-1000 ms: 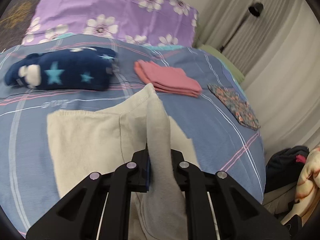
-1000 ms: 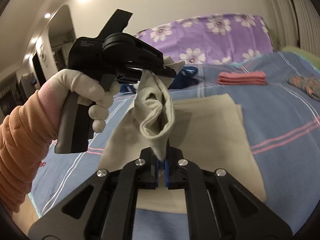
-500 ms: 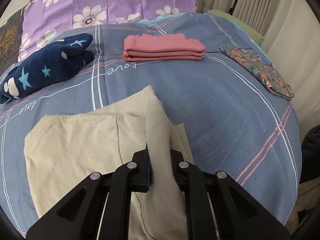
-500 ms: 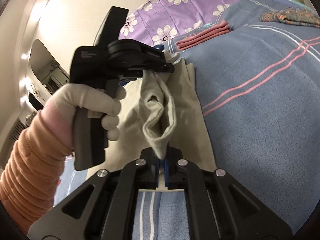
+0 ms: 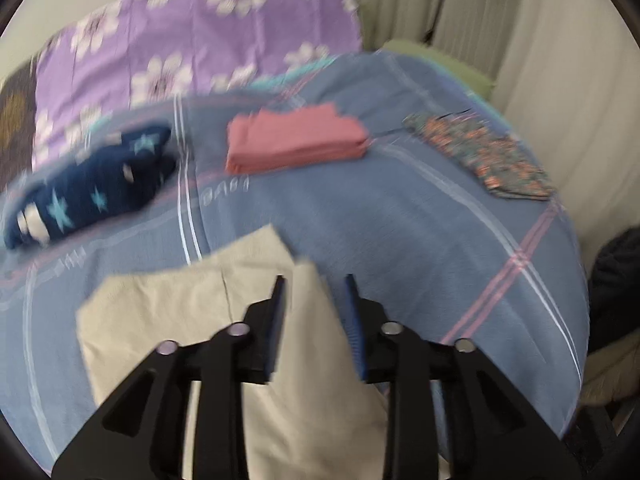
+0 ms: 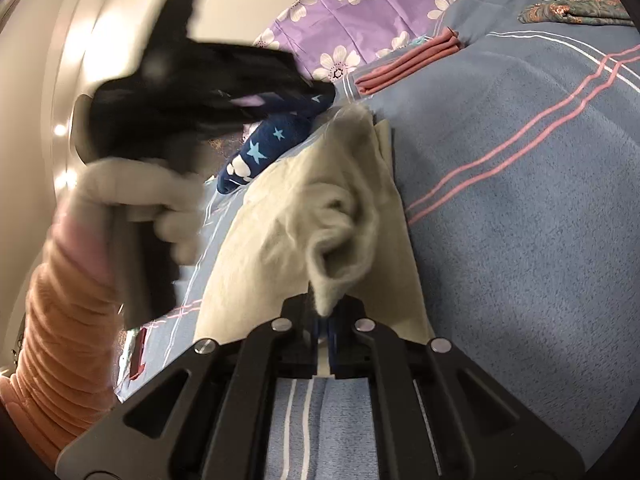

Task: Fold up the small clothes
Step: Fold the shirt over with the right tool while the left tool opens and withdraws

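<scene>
Left wrist view: blue plaid bed (image 5: 420, 216) fills frame, purple floral pillow (image 5: 200, 40) at head. Beige garment (image 5: 168, 320) lies spread on near part of bed. Left gripper (image 5: 316, 308) jaws opening, beige fold between them, pads not pressing. Right gripper (image 6: 326, 320) clamped together on bunched beige corner. Beyond: navy star garment (image 5: 92, 192), folded pink stack (image 5: 292, 144), floral cloth (image 5: 484, 152).

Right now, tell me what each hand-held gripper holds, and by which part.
Right hand-held gripper: shut on a bunched edge of the beige garment. Left hand-held gripper: jaws opening, gripping nothing; the garment lies below.
</scene>
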A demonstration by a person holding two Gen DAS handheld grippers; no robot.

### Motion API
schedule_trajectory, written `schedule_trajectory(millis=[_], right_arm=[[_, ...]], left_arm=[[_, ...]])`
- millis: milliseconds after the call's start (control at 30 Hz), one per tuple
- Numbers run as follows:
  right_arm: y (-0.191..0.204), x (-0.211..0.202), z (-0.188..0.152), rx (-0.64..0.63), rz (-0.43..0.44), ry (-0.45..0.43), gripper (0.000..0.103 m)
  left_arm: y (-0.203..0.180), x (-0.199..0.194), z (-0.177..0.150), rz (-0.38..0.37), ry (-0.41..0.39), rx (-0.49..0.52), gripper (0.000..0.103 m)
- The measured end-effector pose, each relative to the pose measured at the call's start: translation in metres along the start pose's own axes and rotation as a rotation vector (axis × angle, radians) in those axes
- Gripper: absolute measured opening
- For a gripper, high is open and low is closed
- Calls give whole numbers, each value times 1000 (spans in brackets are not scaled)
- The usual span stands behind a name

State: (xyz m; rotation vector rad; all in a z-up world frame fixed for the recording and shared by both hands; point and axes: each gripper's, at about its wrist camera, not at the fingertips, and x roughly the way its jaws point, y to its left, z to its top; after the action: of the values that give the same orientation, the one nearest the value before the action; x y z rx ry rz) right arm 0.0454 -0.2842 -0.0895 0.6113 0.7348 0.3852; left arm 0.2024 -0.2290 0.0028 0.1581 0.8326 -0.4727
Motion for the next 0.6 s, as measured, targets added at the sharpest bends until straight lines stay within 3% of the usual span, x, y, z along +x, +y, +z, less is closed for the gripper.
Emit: schedule_trajectory(millis=[100, 133, 267, 433, 600], right_arm=[[1, 0, 0, -1, -4, 0, 3], [1, 0, -1, -2, -7, 1, 3], [5, 1, -2, -7, -17, 3, 3], [4, 5, 2, -12, -32, 6, 3], [7, 6, 3, -24, -59, 8, 3]], left_arm=[[-9, -32, -13, 25, -65, 99, 45], [-11, -42, -22, 38, -78, 138, 53], [-14, -64, -75, 87, -58, 251, 53], [-5, -72, -145, 77, 58, 201, 53], [2, -71, -179, 101, 73, 185, 53]])
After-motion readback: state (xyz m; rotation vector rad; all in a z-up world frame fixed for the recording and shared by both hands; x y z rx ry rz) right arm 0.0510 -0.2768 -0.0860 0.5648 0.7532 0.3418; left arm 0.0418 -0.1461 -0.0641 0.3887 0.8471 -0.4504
